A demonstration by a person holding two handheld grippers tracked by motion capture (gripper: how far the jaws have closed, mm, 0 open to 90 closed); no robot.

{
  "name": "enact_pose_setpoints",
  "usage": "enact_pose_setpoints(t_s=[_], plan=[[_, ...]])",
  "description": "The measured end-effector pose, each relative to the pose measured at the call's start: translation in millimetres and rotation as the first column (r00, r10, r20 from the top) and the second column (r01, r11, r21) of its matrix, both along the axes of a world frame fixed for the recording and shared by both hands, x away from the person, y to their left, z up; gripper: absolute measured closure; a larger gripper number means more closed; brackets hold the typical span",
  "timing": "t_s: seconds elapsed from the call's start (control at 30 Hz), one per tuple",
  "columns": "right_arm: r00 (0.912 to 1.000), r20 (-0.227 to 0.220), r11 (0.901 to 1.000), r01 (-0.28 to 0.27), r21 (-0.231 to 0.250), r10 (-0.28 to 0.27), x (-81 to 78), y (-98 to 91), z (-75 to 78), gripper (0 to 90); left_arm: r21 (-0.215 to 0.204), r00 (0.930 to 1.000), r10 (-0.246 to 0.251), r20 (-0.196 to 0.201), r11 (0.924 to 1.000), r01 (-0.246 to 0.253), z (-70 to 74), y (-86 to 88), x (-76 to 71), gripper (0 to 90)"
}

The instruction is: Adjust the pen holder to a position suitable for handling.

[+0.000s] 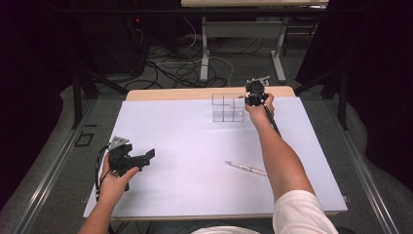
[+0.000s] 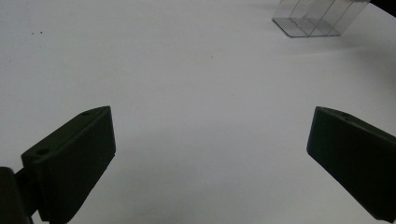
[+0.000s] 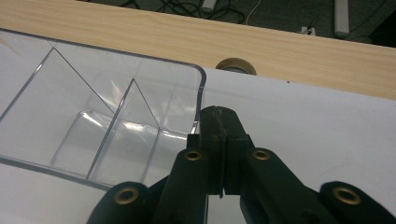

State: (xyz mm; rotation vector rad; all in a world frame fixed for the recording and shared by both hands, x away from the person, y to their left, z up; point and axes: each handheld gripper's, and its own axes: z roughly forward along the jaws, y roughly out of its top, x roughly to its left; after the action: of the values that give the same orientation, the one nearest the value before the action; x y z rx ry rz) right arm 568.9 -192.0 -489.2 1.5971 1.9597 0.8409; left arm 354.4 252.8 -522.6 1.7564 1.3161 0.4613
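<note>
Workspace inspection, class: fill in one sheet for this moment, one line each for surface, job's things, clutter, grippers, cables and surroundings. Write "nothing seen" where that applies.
Surface: white sheet covering a wooden table, whose far edge is bare.
Job's things: clear plastic divided organizer near the far edge; pen lying flat toward the near right.
Clutter: nothing seen.
Grippers: left gripper jaws wide apart, nothing between them, above bare sheet at the near left; right gripper jaws closed, right at the organizer's wall; whether they pinch it cannot be told.
Cables: a black cable trails from the left gripper; loose cables on the floor beyond the table.
Surroundings: second table's legs behind; dark curtains at the sides.
</note>
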Motion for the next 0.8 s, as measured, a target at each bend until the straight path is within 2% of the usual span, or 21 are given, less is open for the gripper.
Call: enact_pose_setpoints(t_s=[0.07,0.27,0.5,0.8], plan=[[1.0000,-0.002,0.9999,-0.004,0.016,0.004,-0.1,1.0,-0.1,90.0,0.001,1.0000,-0.002,0.000,1.0000,0.002,-0.2,-0.1,0.1,1.1],[0.9993,0.004,0.9992,-0.037,0.018,0.037,-1.6,12.5,-1.2,90.0,0.001,1.0000,-0.003,-0.002,1.0000,0.003,-0.1,-0.6,0.0,1.1],[0.9993,0.011,0.9981,-0.037,0.048,0.037,-3.1,23.6,-2.7,90.0,0.001,1.0000,-0.006,-0.003,1.0000,0.006,-0.3,-0.7,0.3,1.2],[0.9981,-0.006,0.9955,-0.060,0.073,0.061,-4.7,42.5,-2.7,90.0,0.001,1.0000,-0.006,-0.006,1.0000,0.006,-0.5,-1.0,0.1,1.1]])
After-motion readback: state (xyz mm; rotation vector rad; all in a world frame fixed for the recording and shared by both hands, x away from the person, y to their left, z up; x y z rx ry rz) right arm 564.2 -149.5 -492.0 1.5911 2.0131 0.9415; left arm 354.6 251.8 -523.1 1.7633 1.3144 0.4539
